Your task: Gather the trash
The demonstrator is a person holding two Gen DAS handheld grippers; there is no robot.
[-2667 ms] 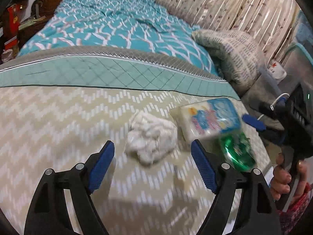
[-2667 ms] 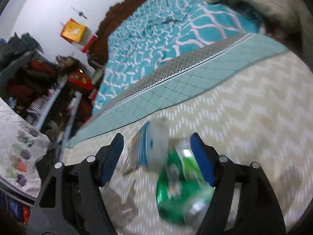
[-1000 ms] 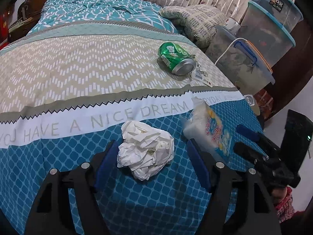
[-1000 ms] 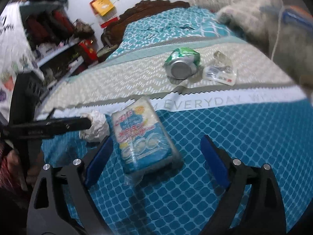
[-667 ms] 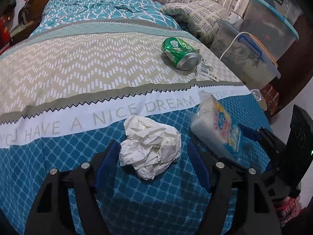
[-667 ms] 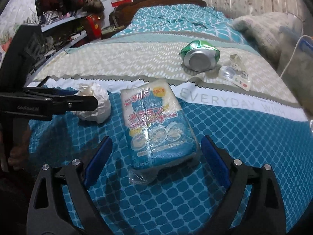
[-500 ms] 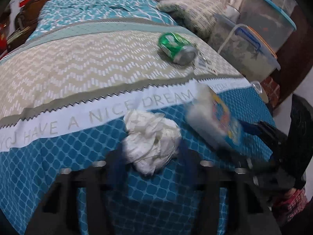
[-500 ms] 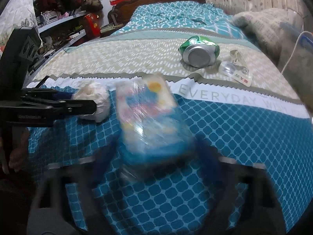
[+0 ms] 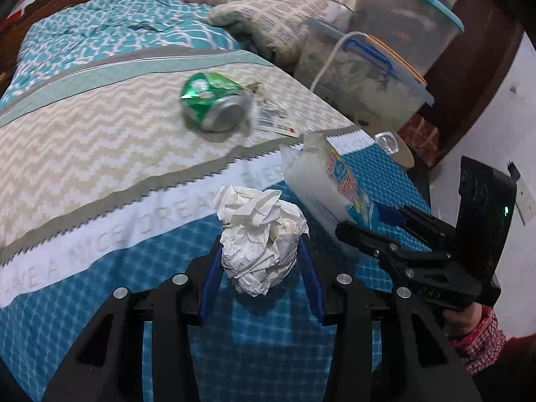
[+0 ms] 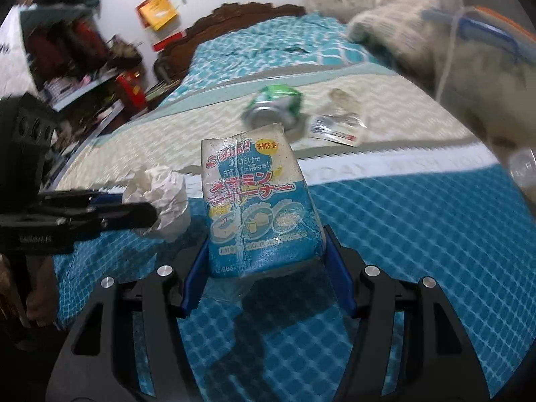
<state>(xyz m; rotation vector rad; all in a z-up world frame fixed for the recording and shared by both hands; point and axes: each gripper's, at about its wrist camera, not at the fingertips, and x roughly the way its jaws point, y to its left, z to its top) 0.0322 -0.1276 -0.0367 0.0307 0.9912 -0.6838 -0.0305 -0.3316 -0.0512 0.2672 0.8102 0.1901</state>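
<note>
My left gripper (image 9: 259,268) is shut on a crumpled white paper ball (image 9: 259,238) above the blue part of the bedspread. My right gripper (image 10: 264,264) is shut on a blue and white sponge packet (image 10: 258,207), held tilted up. The packet also shows in the left wrist view (image 9: 331,181), and the paper ball in the right wrist view (image 10: 160,201). A crushed green can (image 9: 214,100) lies on the beige zigzag band, with a small clear wrapper (image 9: 273,122) beside it. Both also show in the right wrist view: the can (image 10: 276,109), the wrapper (image 10: 338,127).
Stacked clear storage boxes (image 9: 365,77) and a patterned pillow (image 9: 278,20) stand at the bed's right side. A wooden headboard (image 10: 234,23) is at the far end. Cluttered shelves (image 10: 77,60) line the left wall.
Both grippers have closed: the left on the paper ball, the right on the sponge packet. Both items now sit higher between the fingers than before.
</note>
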